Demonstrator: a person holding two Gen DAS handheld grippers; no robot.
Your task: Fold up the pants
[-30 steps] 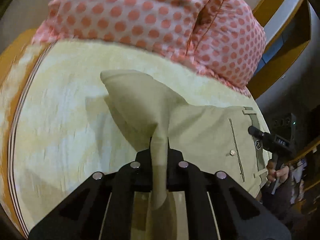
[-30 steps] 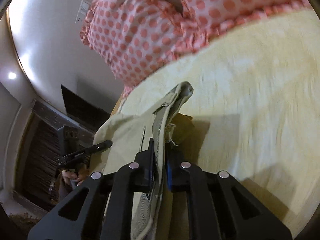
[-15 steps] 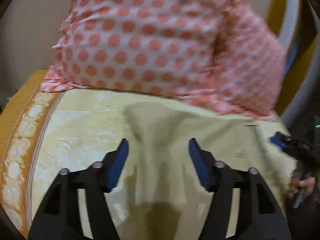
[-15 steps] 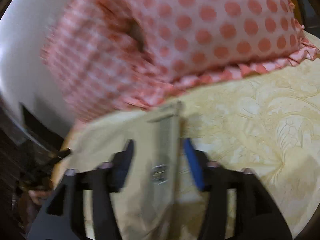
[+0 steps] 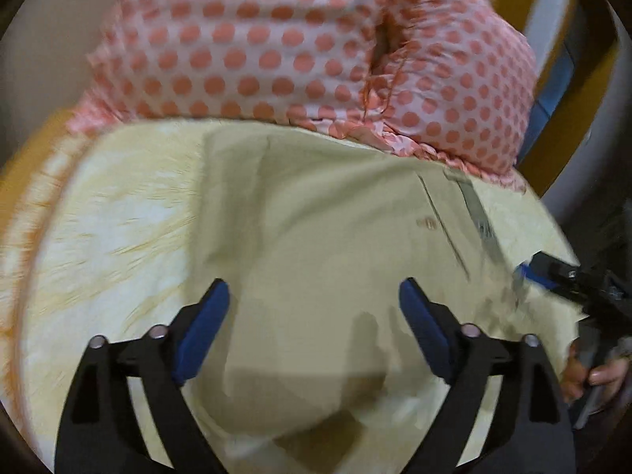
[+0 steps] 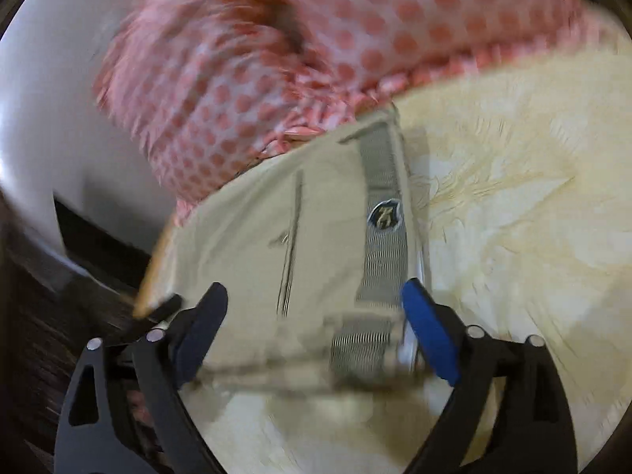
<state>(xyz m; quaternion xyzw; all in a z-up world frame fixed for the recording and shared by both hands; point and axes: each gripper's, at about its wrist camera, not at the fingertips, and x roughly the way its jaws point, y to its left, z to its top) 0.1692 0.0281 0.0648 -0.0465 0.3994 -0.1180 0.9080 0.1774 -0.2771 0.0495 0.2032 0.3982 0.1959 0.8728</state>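
Beige pants [image 5: 328, 245] lie flat on the pale yellow bedspread [image 5: 118, 221], the grey waistband [image 5: 478, 213] at the right. My left gripper [image 5: 314, 304] is open and empty above the pants. In the right wrist view the pants [image 6: 245, 229] show their waistband [image 6: 385, 237] with a dark badge [image 6: 385, 215] and a welt pocket. My right gripper [image 6: 314, 308] is open and empty over the waistband end. The right gripper's tip also shows in the left wrist view [image 5: 553, 272] at the pants' right edge.
Pink pillows with coral dots [image 5: 300, 51] lie along the far side of the bed, touching the pants' far edge; they show in the right wrist view too [image 6: 300, 55]. The bed's edge and dark floor are at the left [image 6: 59, 296]. A white wall [image 6: 43, 110] stands behind.
Both grippers were shut on raised pants fabric a second ago. They have opened and let go, and the pants now lie flat. Both grippers have pulled back a little.
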